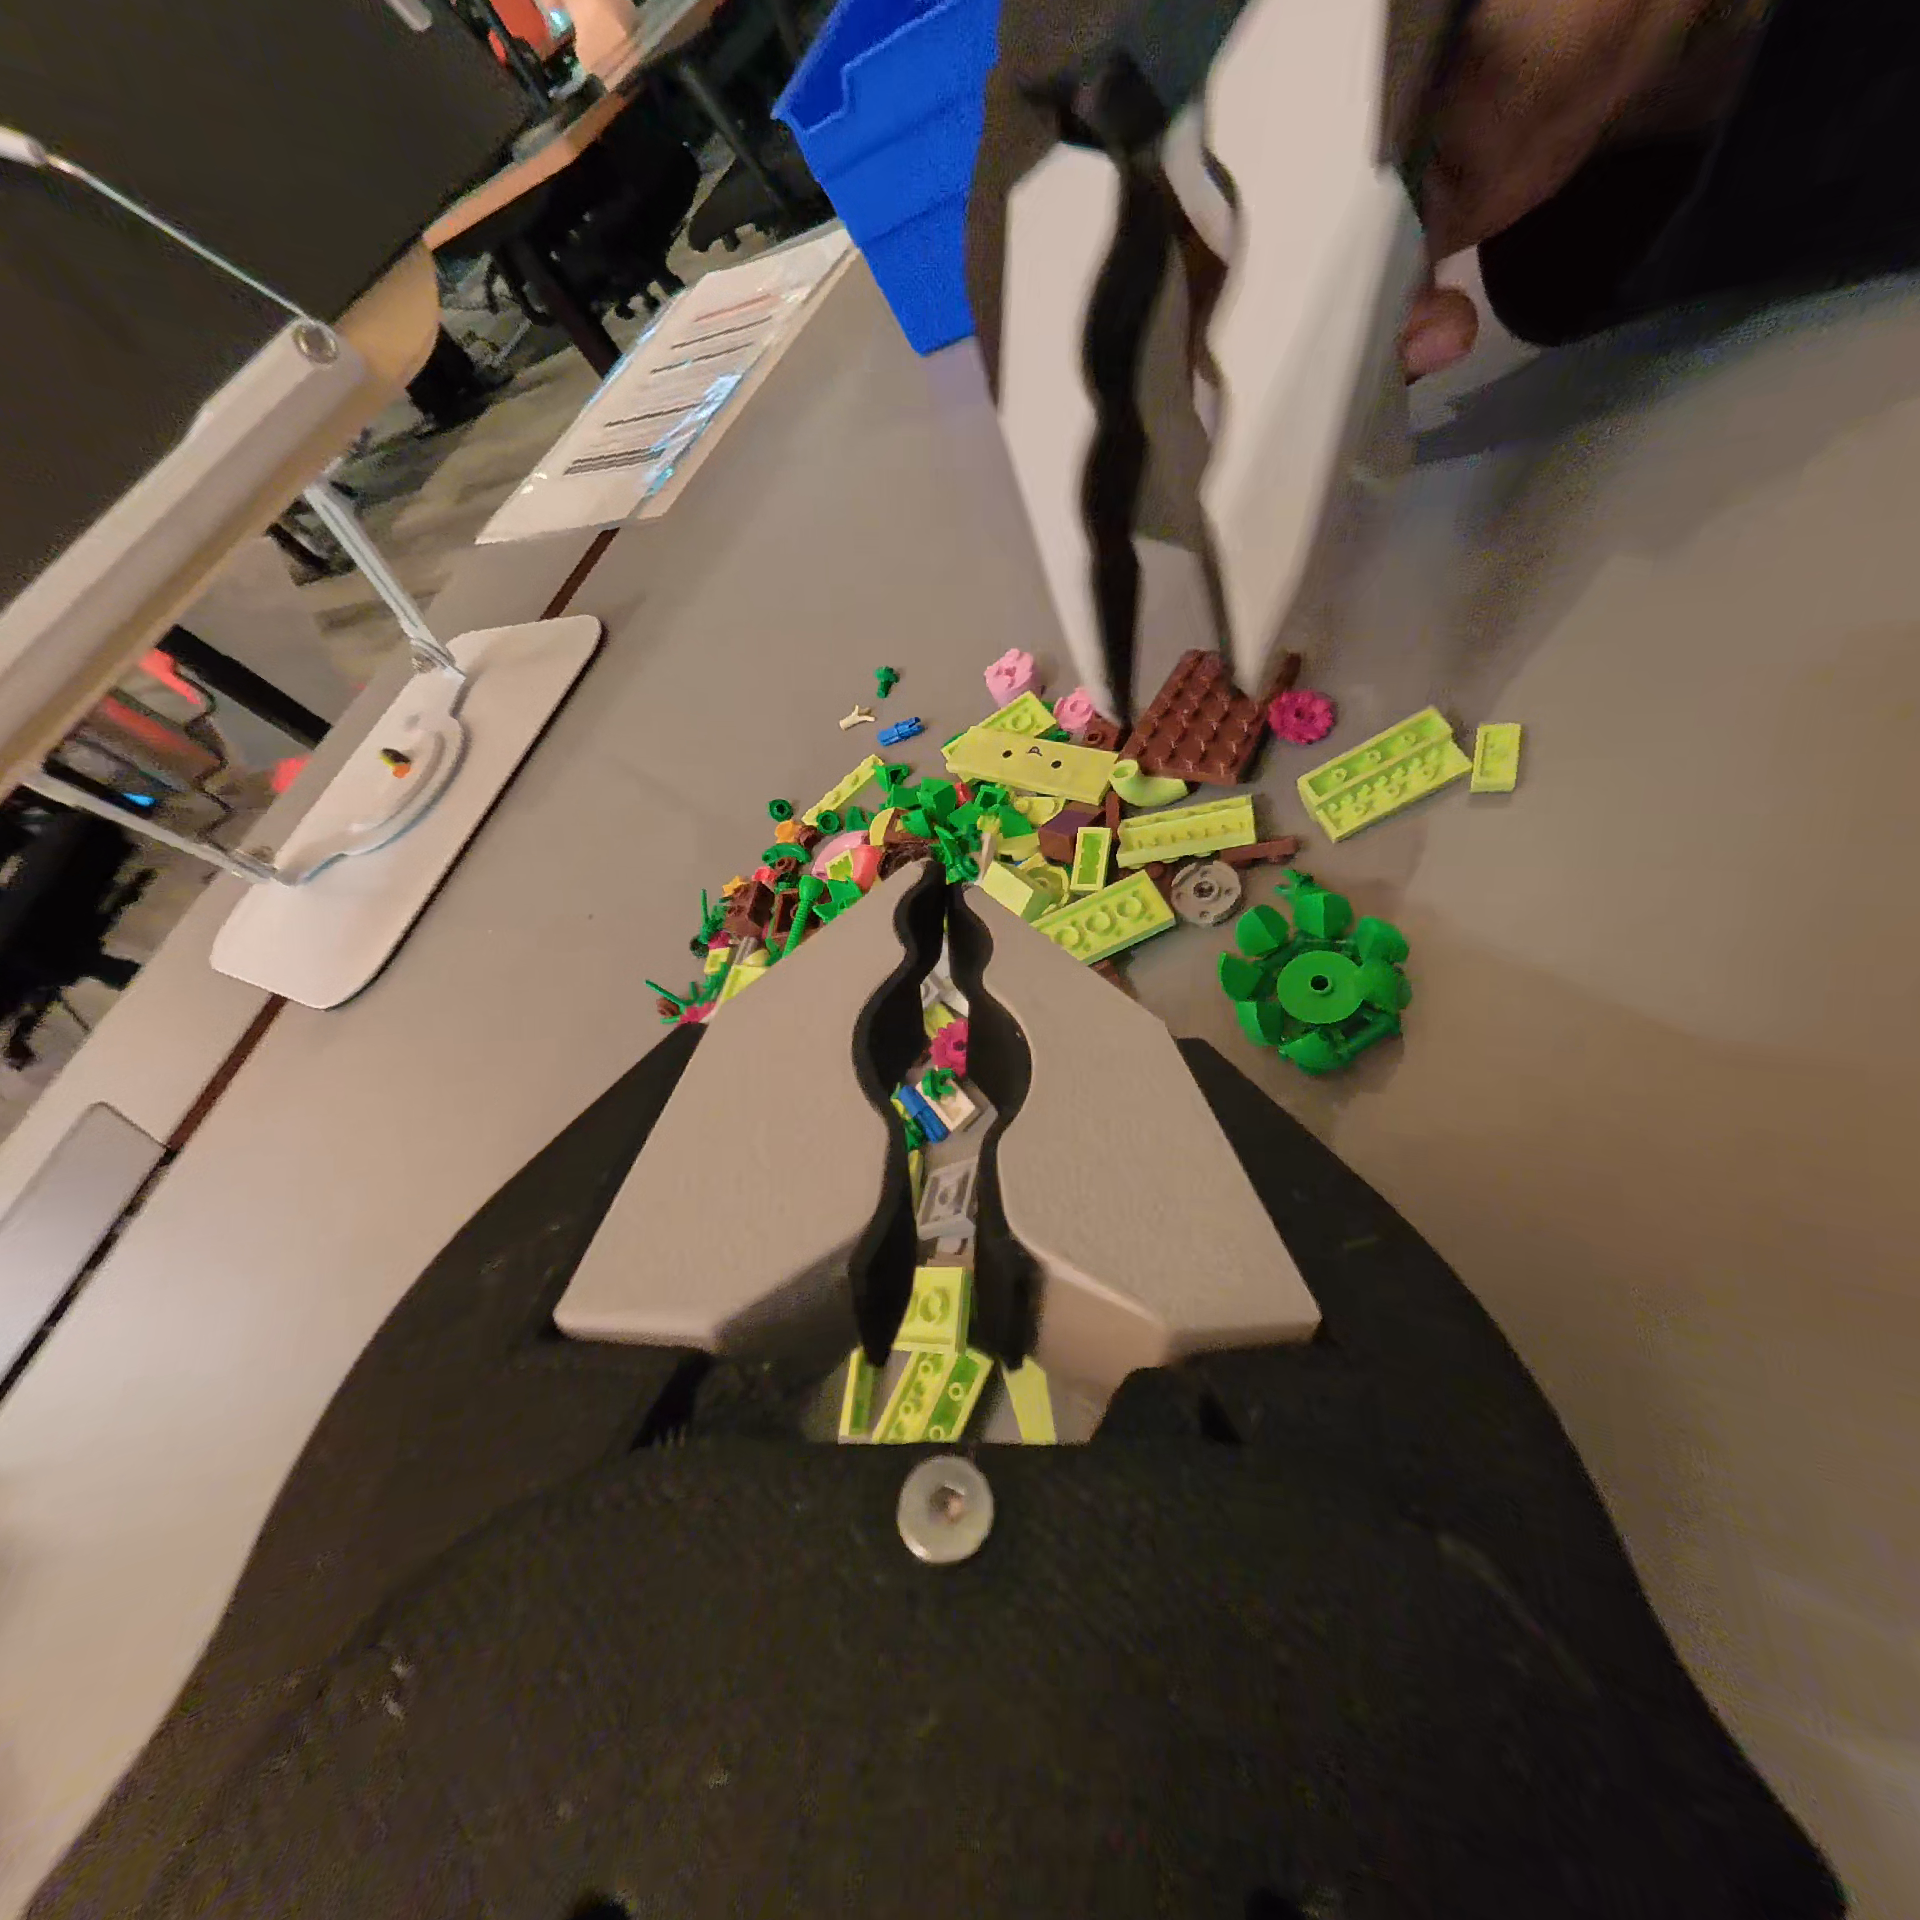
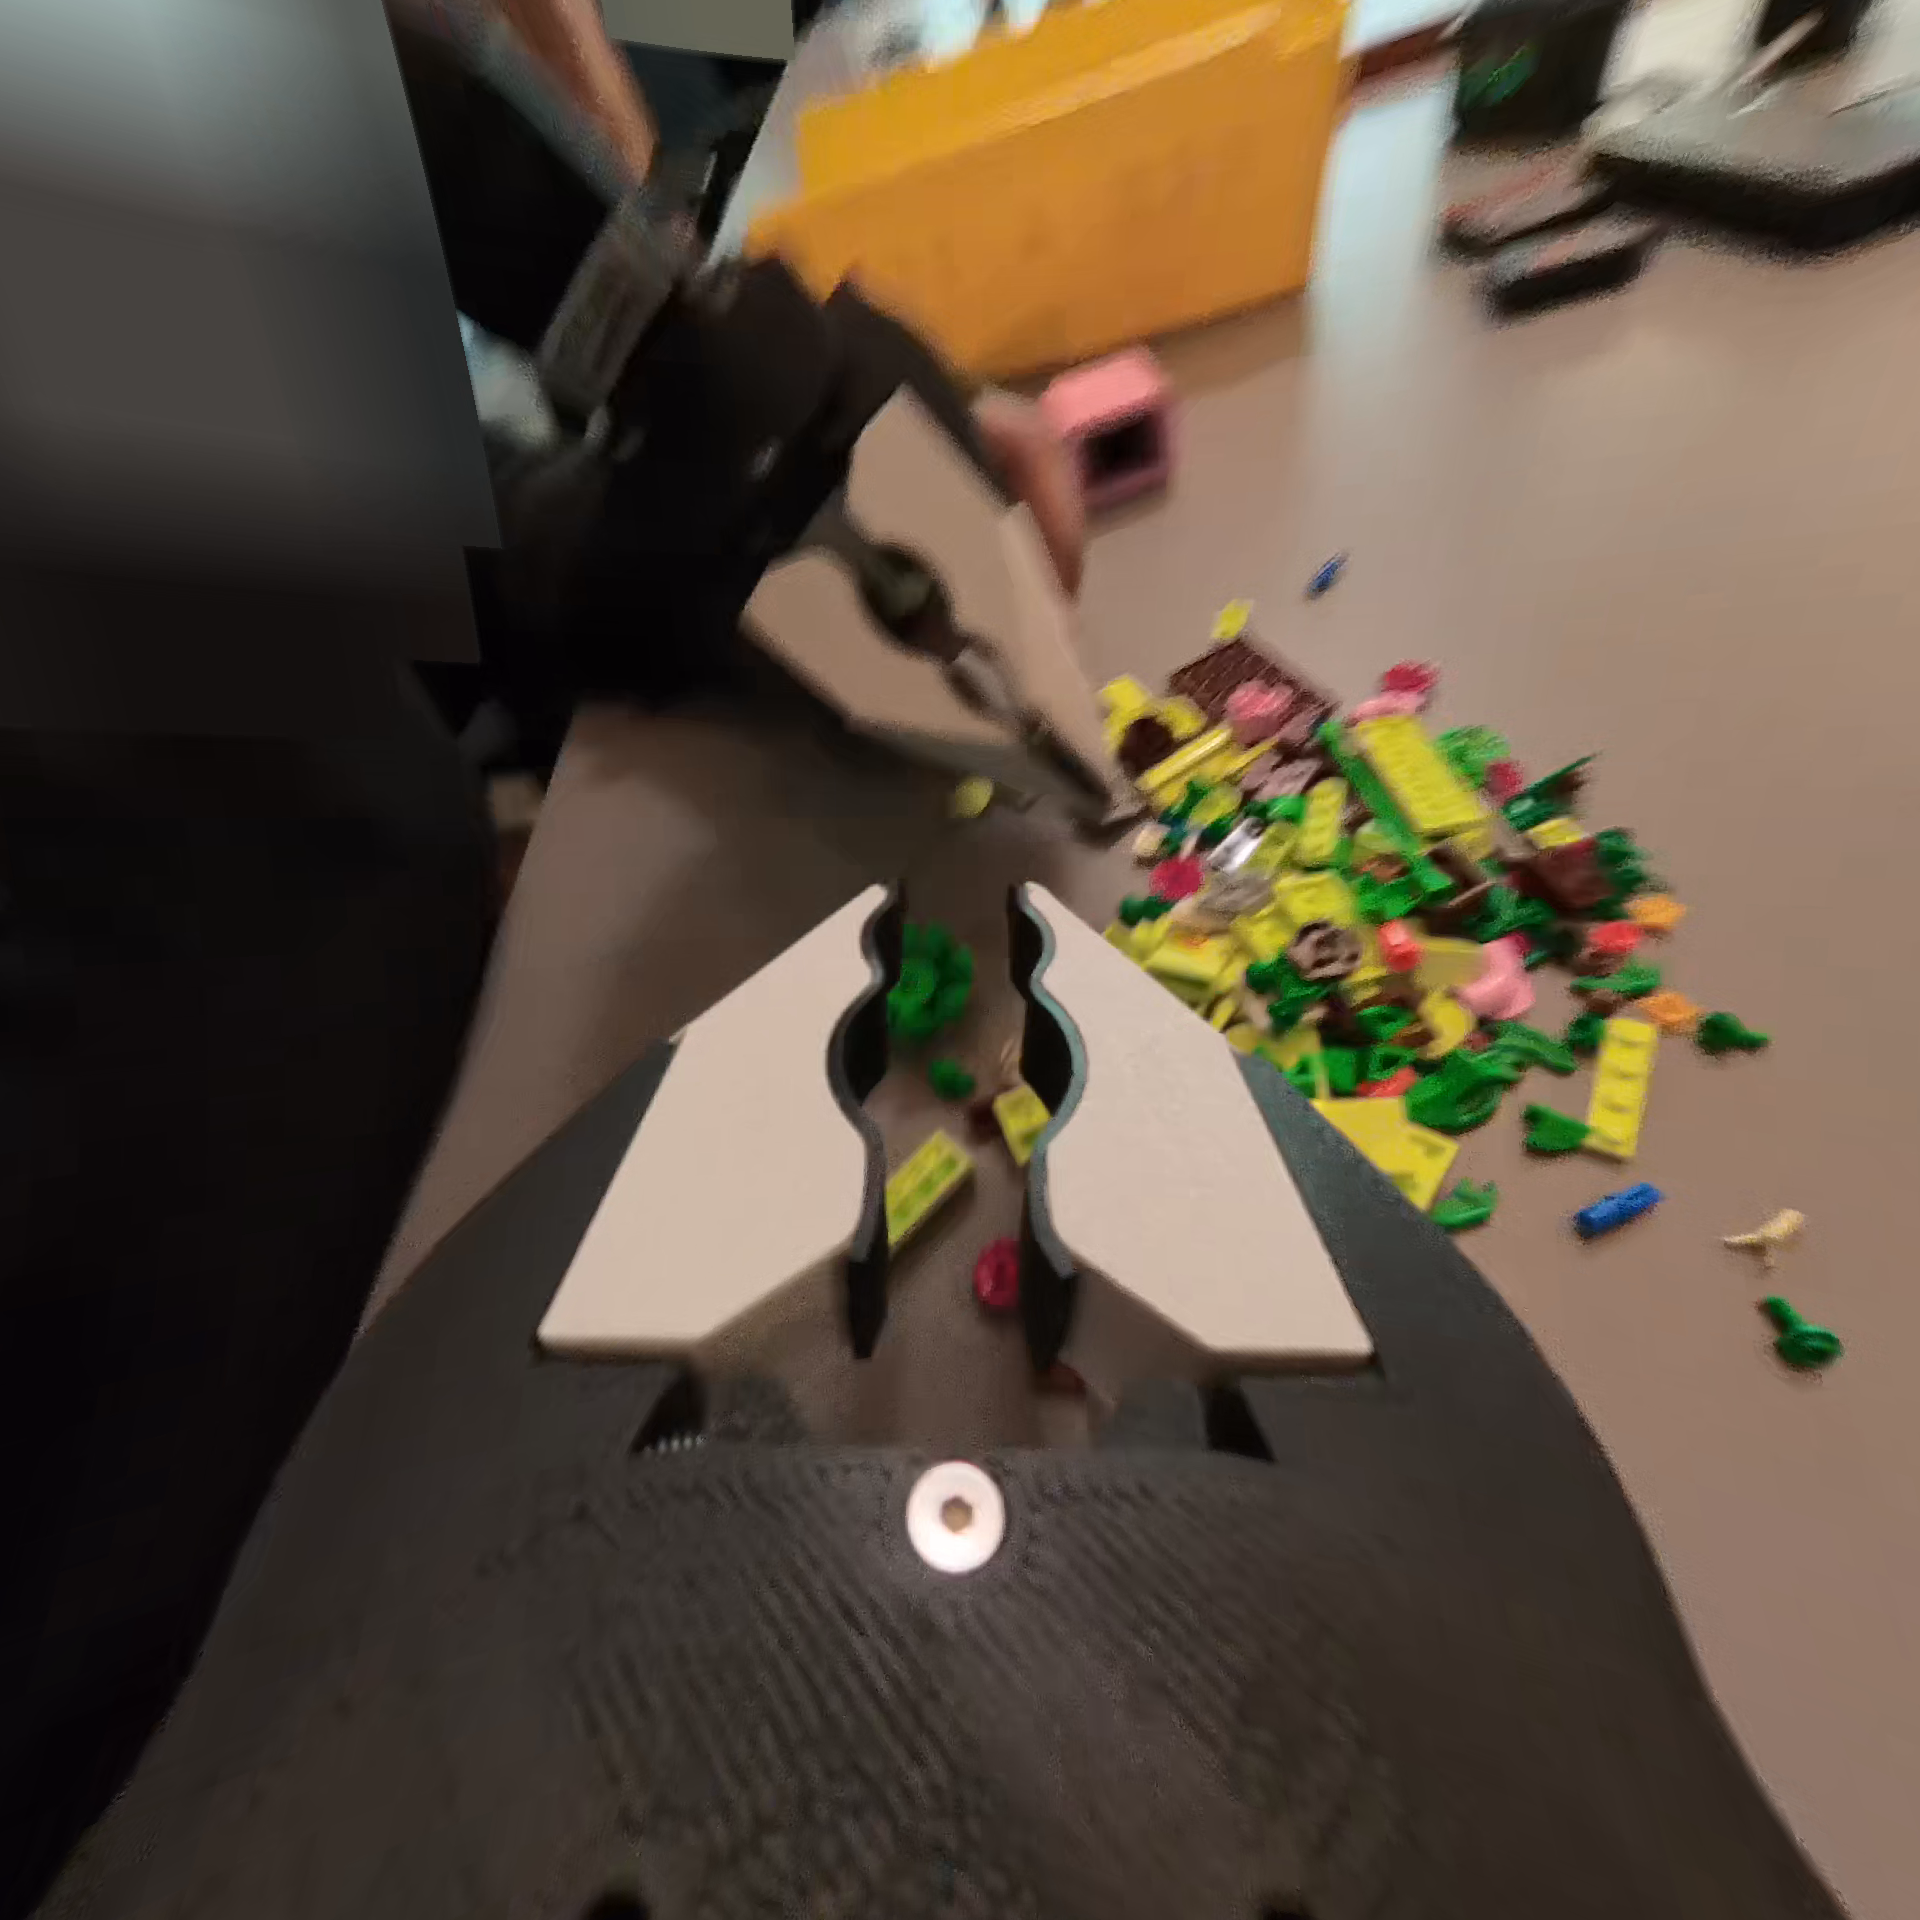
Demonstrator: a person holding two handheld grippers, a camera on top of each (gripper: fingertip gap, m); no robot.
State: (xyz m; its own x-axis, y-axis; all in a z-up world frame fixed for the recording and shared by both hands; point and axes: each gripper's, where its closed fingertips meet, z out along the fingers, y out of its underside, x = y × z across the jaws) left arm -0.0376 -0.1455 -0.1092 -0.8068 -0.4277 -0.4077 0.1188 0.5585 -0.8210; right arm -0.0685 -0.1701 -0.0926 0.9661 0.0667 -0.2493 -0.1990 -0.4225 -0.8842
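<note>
Both grippers are at the pile of small building bricks (image 1: pixel 1039 821) in the middle of the grey table (image 1: pixel 1558 1195). The right gripper (image 1: pixel 1184 696) comes in steeply from the far side with its jaws apart and a tip on either side of the brown studded plate (image 1: pixel 1195 727). Blur hides whether they touch it. That plate sits at the pile's far edge, propped on neighbouring pieces, with a magenta flower piece (image 1: pixel 1299 717) just beside it.

The left gripper (image 1: pixel 948 883) hangs low over the near side of the heap. Its jaws are drawn in to a sliver, and I can't tell if anything is pinched there. A green leafy rosette (image 1: pixel 1314 987) sits just off to one side.

By the look of it, the plate is light, rigid plastic, thin and smooth-edged, so it's likely to skid or flip. The best hold looks to be across two opposite edges, kept square. Loose bits around it would scatter easily. A blue bin (image 1: pixel 894 156) stands well beyond.
</note>
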